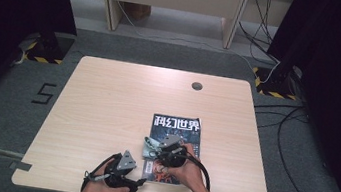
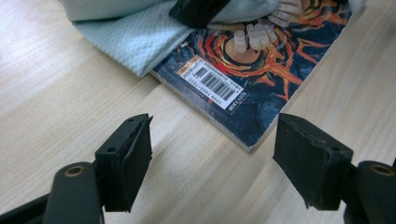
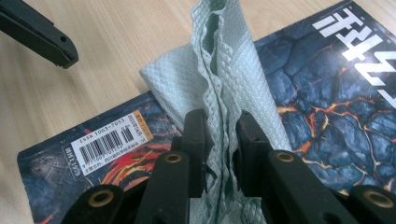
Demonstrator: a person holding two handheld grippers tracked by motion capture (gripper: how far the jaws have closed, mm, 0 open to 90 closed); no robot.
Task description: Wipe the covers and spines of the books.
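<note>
Currently right gripper [image 3: 219, 140] is clamped on the cloth [image 3: 224, 70], which drapes over the magazine [image 1: 174, 144] cover. Left gripper [image 2: 212, 158] has jaws apart, empty, just off the magazine's barcode corner, so it's nearer that edge.

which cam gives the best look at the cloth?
Right gripper view: the pale green cloth stands bunched between the right gripper jaws, quilted weave clear, over the magazine. Left gripper view shows one corner at the magazine's edge. High view shows a small pale patch.
</note>
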